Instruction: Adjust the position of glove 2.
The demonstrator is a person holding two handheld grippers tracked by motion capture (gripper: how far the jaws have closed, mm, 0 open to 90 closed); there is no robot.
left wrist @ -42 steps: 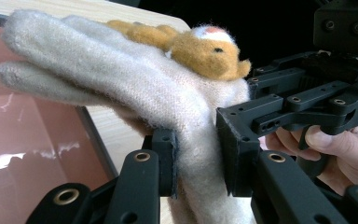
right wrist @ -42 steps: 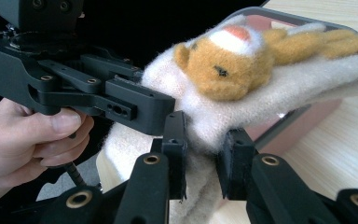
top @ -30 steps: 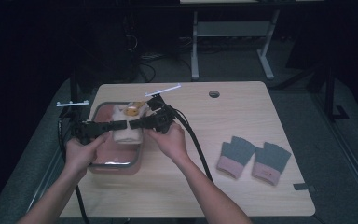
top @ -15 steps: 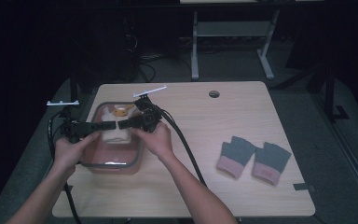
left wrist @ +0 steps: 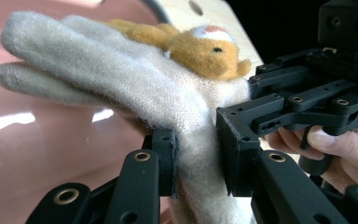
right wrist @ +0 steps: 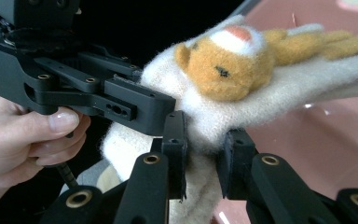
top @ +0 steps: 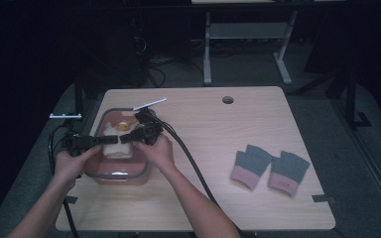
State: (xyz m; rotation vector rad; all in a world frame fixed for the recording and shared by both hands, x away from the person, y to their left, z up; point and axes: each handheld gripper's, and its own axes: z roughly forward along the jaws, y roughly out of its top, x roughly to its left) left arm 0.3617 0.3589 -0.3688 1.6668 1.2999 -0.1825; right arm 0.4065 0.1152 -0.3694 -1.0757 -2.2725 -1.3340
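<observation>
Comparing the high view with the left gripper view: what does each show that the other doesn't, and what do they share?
High view alone: the whole table, a pair of grey-and-pink gloves lying at its right side, and the full outline of the pink bin.

Left gripper view alone: the orange plush animal's face on the cream glove, and the left gripper pinching the glove's fabric up close.

Both: the cream glove held over the bin, the right gripper gripping it from the other side, and a hand.
</observation>
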